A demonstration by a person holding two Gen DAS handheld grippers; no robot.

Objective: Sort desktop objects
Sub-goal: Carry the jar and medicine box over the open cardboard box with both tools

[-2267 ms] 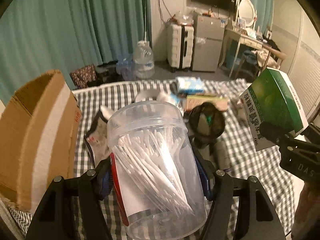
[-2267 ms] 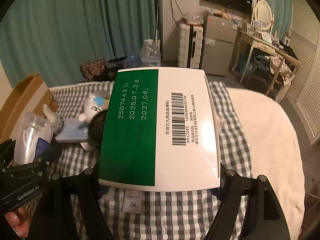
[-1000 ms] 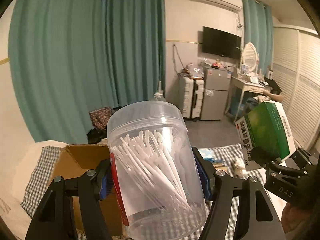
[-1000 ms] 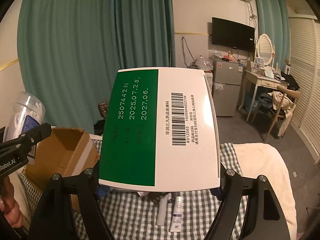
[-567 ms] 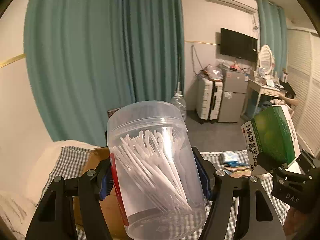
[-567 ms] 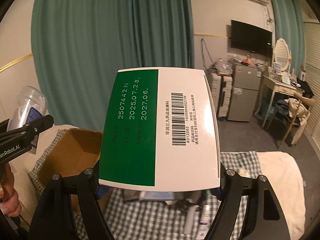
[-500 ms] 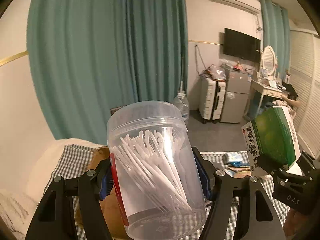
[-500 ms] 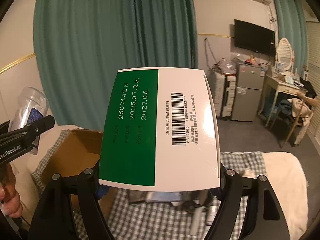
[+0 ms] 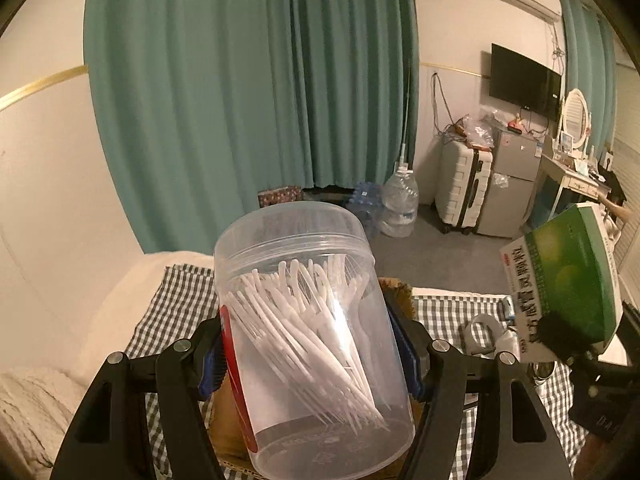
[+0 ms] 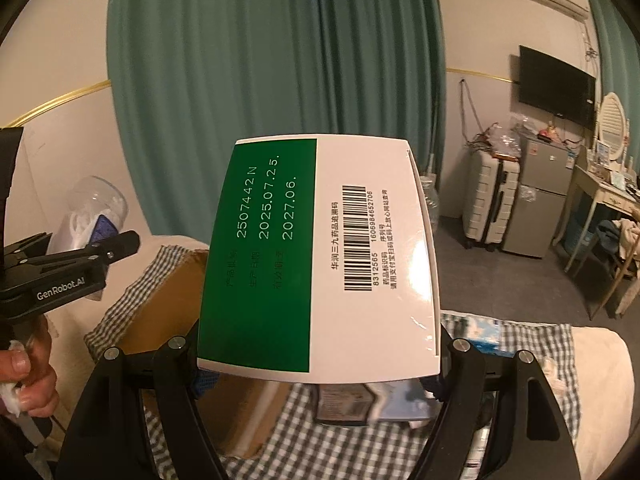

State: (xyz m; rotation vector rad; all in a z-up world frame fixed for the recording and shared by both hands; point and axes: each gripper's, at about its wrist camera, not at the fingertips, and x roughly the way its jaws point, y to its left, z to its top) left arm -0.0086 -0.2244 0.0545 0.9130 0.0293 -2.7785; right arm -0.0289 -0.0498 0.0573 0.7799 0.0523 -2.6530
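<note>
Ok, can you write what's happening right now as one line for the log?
left gripper: shut on clear jar | right gripper: shut on green-and-white box | cardboard box: below, on checked cloth

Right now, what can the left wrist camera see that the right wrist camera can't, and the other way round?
Only the left wrist view shows the white picks inside the clear jar and the green front of the medicine box. Only the right wrist view shows the box's barcode and dates, a hand holding the left gripper, and the inside of the cardboard box. Both show the teal curtains, the checked cloth, the jar clamped in the left gripper and the medicine box clamped in the right gripper.
</note>
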